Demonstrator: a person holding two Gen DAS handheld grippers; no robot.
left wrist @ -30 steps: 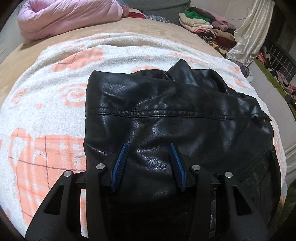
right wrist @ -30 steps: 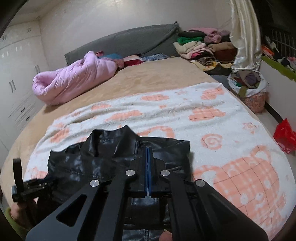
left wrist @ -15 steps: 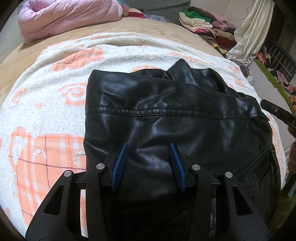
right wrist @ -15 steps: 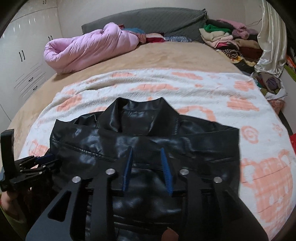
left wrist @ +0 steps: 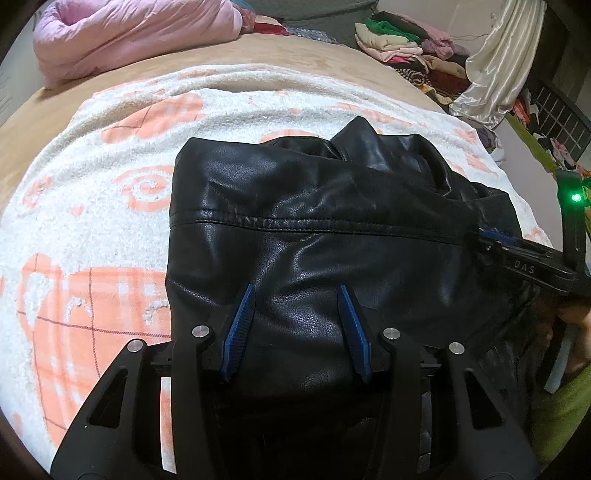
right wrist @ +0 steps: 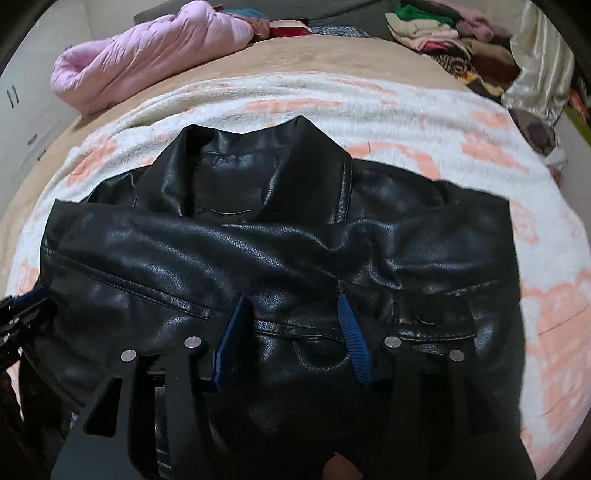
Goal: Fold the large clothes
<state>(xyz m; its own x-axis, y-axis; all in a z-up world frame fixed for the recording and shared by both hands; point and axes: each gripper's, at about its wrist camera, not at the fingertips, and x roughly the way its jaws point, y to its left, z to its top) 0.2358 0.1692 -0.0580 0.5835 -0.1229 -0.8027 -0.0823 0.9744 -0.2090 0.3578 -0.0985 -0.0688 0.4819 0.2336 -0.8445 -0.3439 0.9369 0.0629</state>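
White fleece blanket [left wrist: 110,206] with orange shapes covers the near half of a tan bed [right wrist: 325,59], and the black leather jacket [left wrist: 314,229] lies on this blanket, partly folded, with its collar [right wrist: 258,158] toward the far side. Behind it a pink quilt [left wrist: 133,33] is bundled up, and a pile of folded clothes [left wrist: 402,48] sits at the far right corner.

Over the near part of the jacket, the left gripper [left wrist: 297,325] has its jaws part open, leather showing between the blue pads; I cannot tell if they touch it. The right gripper [right wrist: 291,332] has just been opening its jaws; they stand apart above the jacket's seam, gripping nothing. The jacket's lower edge is hidden under both tools, and the right wrist view is blurred.
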